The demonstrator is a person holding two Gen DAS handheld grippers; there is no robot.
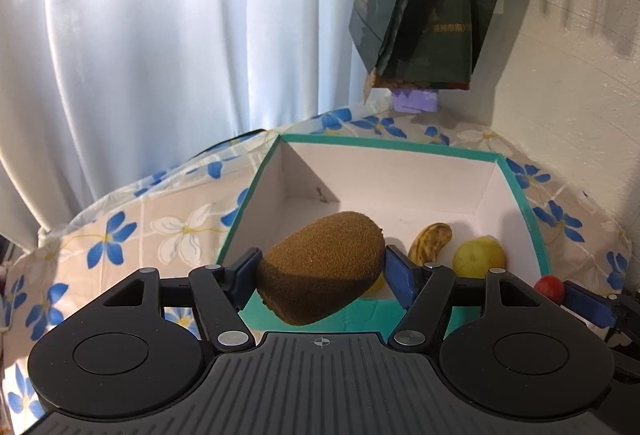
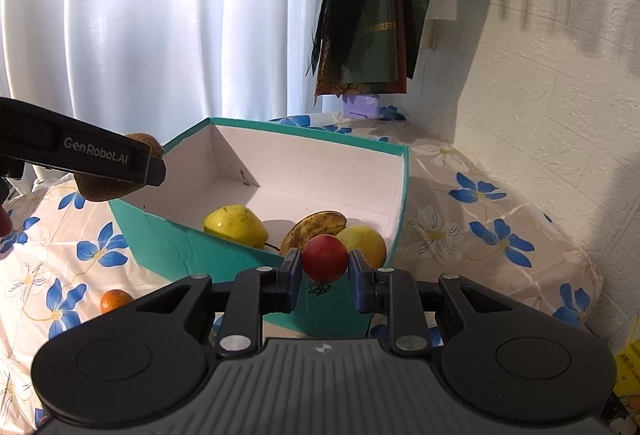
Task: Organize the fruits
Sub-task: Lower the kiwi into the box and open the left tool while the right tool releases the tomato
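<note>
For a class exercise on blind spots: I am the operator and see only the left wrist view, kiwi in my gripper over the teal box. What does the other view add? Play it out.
Operator: Is any fruit outside the box?
Observer: Yes, a small orange fruit lies on the floral tablecloth in front of the teal box.
Operator: How many yellow fruits are inside?
Observer: Two, one on each side of the browned banana: the left yellow fruit and the right yellow fruit.
Operator: Is the right gripper holding something?
Observer: Yes, the right gripper pinches a red round fruit at the box's near wall.
</note>
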